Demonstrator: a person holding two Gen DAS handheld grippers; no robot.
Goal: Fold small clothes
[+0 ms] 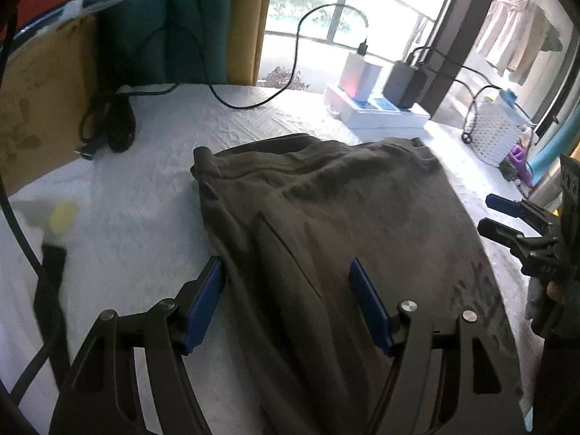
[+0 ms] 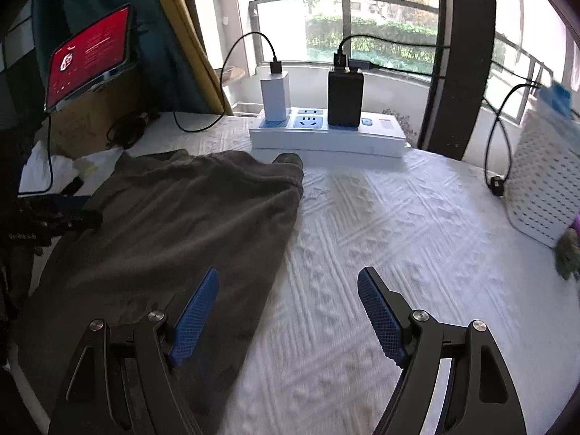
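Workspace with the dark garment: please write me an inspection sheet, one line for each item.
Surface: white textured cover, mostly bare on the right.
Job's things: dark grey-brown garment, lying flat with some wrinkles.
Clutter: power strip with two chargers; white perforated basket; tablet with red screen on a cardboard box.
Grippers: left tool open over the garment's left edge; right tool open, straddling its right edge; neither grips.
Cables: black cable lying across the far cover.
Surroundings: window, railing, curtains.
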